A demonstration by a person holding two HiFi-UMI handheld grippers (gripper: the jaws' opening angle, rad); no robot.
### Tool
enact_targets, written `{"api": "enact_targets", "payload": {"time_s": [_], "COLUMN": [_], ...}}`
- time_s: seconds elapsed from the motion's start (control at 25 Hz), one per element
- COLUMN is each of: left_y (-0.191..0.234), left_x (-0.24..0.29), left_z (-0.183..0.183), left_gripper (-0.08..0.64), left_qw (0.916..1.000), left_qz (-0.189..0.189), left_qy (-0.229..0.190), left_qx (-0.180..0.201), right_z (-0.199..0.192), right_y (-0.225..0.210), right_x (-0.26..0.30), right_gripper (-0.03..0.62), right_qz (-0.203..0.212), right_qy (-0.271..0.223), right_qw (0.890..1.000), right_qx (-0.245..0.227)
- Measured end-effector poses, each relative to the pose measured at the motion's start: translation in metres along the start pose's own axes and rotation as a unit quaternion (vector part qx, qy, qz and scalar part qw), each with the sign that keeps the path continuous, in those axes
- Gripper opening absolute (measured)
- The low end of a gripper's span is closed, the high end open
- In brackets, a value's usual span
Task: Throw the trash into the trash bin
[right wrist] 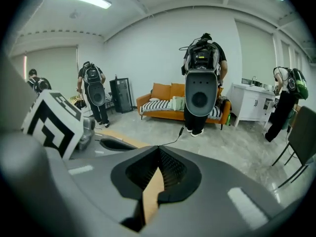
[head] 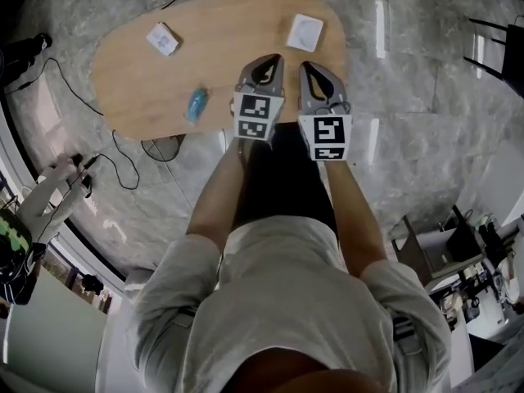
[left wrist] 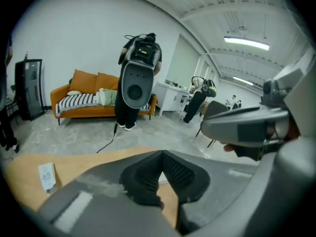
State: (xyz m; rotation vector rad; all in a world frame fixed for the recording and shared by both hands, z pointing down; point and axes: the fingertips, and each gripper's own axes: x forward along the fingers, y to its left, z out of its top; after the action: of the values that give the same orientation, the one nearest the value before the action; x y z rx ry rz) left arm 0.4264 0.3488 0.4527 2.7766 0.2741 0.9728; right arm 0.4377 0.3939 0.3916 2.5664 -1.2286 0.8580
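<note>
Grey shirt [head: 286, 301] is filling the bottom of the head view, and both forearms are reaching forward side by side. Left gripper [head: 276, 59] is sitting with its jaws closed tip to tip and nothing between them; only tabletop wood is showing through the gap behind the tips. Right gripper [head: 304, 65] is doing the same: jaws together, empty, with a strip of wood showing below the tips. Both are hanging just beside each other, angled downward over the near edge of the oval wooden table [head: 139, 80]. The trash is all lying on that table. A blue crumpled piece [head: 196, 105] is sitting near the near edge, left of the left gripper and apart from it. A white packet [head: 162, 38] is lying farther back on the left. A white square piece [head: 304, 33] is resting near the far edge, in the head view just above the right gripper's tips. No piece is touching either gripper. Black cables [head: 123, 166] are trailing over the marble floor [head: 409, 80] left of the table. Farther out, in the right gripper view, a person carrying a grey rig [right wrist: 200, 78] is standing in front of an orange sofa [right wrist: 158, 95]. A white cabinet [right wrist: 254, 102] is standing to its right. Another person [right wrist: 94, 90] is standing near a black tower unit [right wrist: 121, 95] on the left.
</note>
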Motion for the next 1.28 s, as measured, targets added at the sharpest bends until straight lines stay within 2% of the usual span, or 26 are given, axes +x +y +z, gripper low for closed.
{"api": "enact_targets", "payload": {"time_s": [0.12, 0.24, 0.32, 0.48, 0.64, 0.76, 0.84, 0.96, 1.08, 1.16, 1.28], "left_y": [-0.009, -0.017, -0.022, -0.027, -0.024, -0.019, -0.013, -0.007, -0.009, -0.013, -0.012], "left_x": [0.028, 0.059, 0.079, 0.105, 0.125, 0.137, 0.145, 0.156, 0.167, 0.171, 0.176], "left_z": [-0.012, -0.035, -0.054, -0.079, -0.099, -0.111, -0.116, -0.123, -0.133, -0.141, -0.152], "left_gripper": [0.018, 0.018, 0.018, 0.018, 0.018, 0.029, 0.039, 0.062, 0.074, 0.081, 0.106], "left_qw": [0.9982, 0.9903, 0.9794, 0.9517, 0.9321, 0.9261, 0.9178, 0.8908, 0.8631, 0.841, 0.806], "left_qz": [-0.016, -0.03, -0.043, -0.055, -0.061, -0.064, -0.063, -0.07, -0.096, -0.115, -0.122], "left_qy": [0.021, 0.052, 0.08, 0.113, 0.142, 0.159, 0.169, 0.186, 0.211, 0.224, 0.244], "left_qx": [0.054, 0.125, 0.18, 0.28, 0.328, 0.336, 0.354, 0.408, 0.449, 0.479, 0.525], "right_z": [-0.01, -0.023, -0.035, -0.056, -0.079, -0.092, -0.099, -0.107, -0.116, -0.12, -0.122], "right_y": [-0.018, -0.038, -0.05, -0.068, -0.077, -0.081, -0.081, -0.078, -0.079, -0.079, -0.08], "right_x": [0.001, 0.004, 0.006, 0.003, 0.01, 0.016, 0.019, 0.023, 0.025, 0.026, 0.028], "right_gripper": [0.008, 0.008, 0.008, 0.008, 0.008, 0.008, 0.008, 0.008, 0.008, 0.008, 0.008], "right_qz": [-0.009, -0.02, -0.028, -0.043, -0.048, -0.051, -0.051, -0.046, -0.044, -0.044, -0.043], "right_qy": [0.003, 0.005, 0.008, 0.01, 0.015, 0.018, 0.021, 0.023, 0.027, 0.03, 0.03], "right_qw": [1.0, 1.0, 0.999, 0.997, 0.996, 0.995, 0.994, 0.994, 0.994, 0.994, 0.994], "right_qx": [0.011, 0.023, 0.031, 0.059, 0.076, 0.084, 0.091, 0.096, 0.099, 0.1, 0.099]}}
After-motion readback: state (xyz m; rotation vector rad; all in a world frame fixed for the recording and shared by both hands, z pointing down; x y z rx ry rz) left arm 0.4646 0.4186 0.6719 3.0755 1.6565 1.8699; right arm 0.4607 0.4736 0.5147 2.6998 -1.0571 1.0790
